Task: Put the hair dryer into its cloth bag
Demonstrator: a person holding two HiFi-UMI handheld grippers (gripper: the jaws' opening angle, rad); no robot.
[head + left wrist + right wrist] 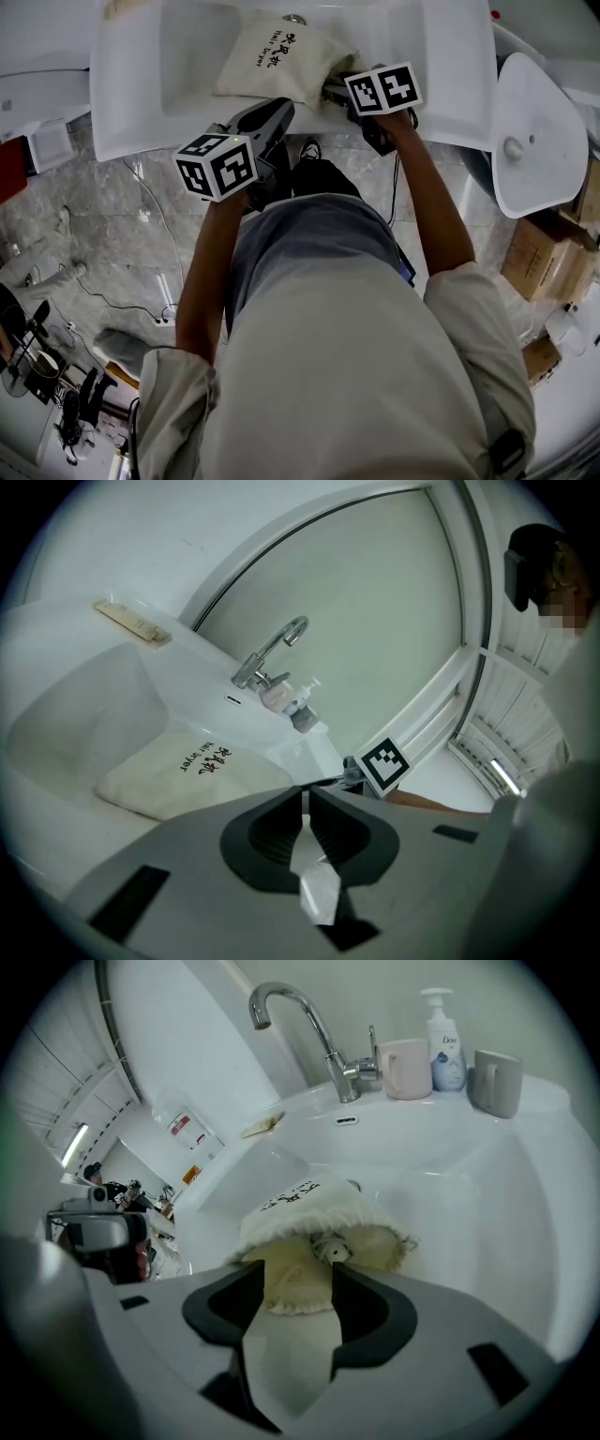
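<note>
Down in sink (187, 66), cloth bag (305, 1208) lies bulging, mouth facing right tool (286, 1288): jaws wide, hem between, not pinched. Left tool (307, 803) closed, empty, parked clear. Hair dryer unseen, likely already bagged; drawstring probably next.

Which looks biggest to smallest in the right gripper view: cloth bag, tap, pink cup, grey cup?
1. cloth bag, though it lies nearest the camera.
2. tap.
3. pink cup and grey cup look about alike; no ranking.
</note>
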